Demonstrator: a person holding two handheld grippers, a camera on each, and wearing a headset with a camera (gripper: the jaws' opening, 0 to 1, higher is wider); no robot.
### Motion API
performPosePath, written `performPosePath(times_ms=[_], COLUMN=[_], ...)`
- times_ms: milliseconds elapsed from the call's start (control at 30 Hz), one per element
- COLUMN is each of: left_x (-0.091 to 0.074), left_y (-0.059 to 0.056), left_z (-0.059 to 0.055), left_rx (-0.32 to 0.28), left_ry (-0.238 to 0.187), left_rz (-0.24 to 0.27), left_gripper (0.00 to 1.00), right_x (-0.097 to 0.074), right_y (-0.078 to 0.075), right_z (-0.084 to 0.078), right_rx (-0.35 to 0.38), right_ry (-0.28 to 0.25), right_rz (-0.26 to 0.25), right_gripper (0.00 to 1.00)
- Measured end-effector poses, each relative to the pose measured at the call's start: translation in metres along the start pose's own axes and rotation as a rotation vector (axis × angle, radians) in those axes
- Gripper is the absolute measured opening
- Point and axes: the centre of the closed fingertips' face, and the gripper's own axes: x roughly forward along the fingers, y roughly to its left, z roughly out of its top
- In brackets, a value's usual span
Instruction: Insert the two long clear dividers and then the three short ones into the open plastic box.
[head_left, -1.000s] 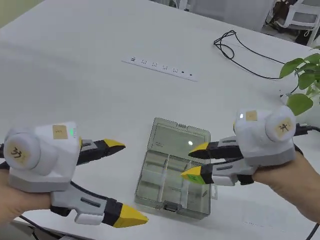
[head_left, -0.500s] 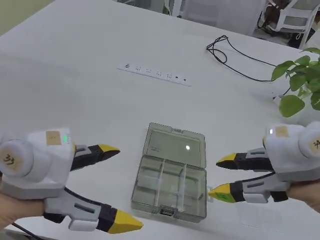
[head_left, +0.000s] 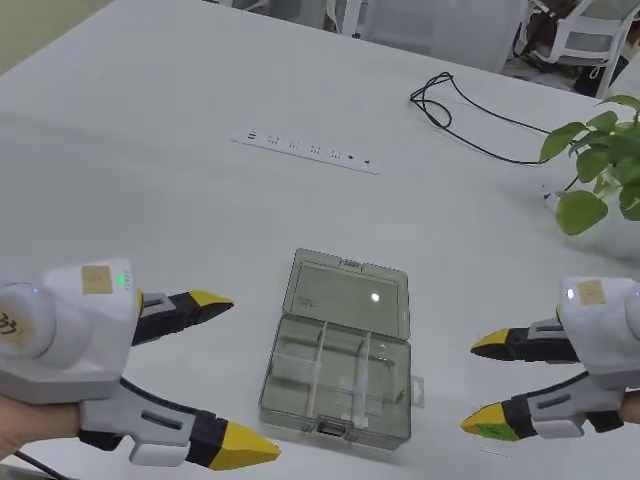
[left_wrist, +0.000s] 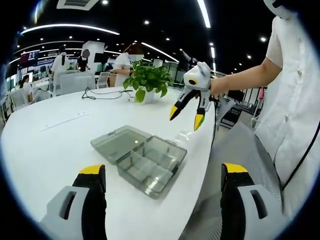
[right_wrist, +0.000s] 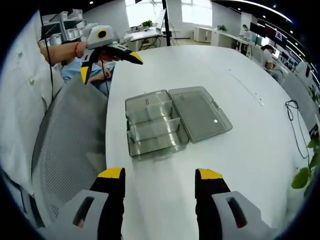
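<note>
- Bench (head_left: 150, 200): white top that carries everything named below.
- Potted plant (head_left: 595, 170): green leaves at the right edge of the bench, well apart from the work.
- Power strip (head_left: 305, 150): white, lying flat near the middle of the bench, beyond the box.
- Plastic box (head_left: 335, 385): grey-clear, near the front edge of the bench and between the two grippers. Its lid (head_left: 348, 295) lies flat open toward the bench middle.
- Left gripper (head_left: 247, 378): at the front-left corner of the bench, jaws spread wide, nothing held, clear of the box.
- Right gripper (head_left: 473, 386): near the front edge to the right of the box, jaws parted, nothing held, apart from the box.
- Long dividers (head_left: 342, 375): two clear walls run the length of the base and appear seated, so the first part of the task looks done.
- Short dividers (right_wrist: 150, 122): cross walls show between the long ones. Their count cannot be told through the clear plastic.
- Clear piece (head_left: 416, 386): small, on the bench just beside the box's right wall. It is possibly a short divider left to insert, though that is only a judgement.
</note>
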Motion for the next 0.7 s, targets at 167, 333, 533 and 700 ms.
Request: performPosePath(times_ms=[167,333,533,700], left_x=[0.000,-0.001,0.000,0.001], left_y=[0.001,0.004,0.005,0.006], left_z=[0.000,-0.001,-0.001,-0.001], left_rx=[-0.003,-0.010,-0.013,-0.019], left_ry=[0.000,0.000,0.000,-0.001], left_rz=[0.001,0.009,0.010,0.011], left_gripper=[0.98,0.97,0.97,0.97], right_x=[0.003,0.009,0.015,0.019], right_y=[-0.003,-0.003,-0.009,-0.016], right_z=[-0.024,-0.050,-0.075,-0.090], right_rx=[-0.025,-0.061,-0.126,-0.167], right_ry=[0.069,0.137,0.221,0.270], right_rz=[0.010,0.036,0.037,0.035], right_gripper=[0.61,0.60,0.58,0.52])
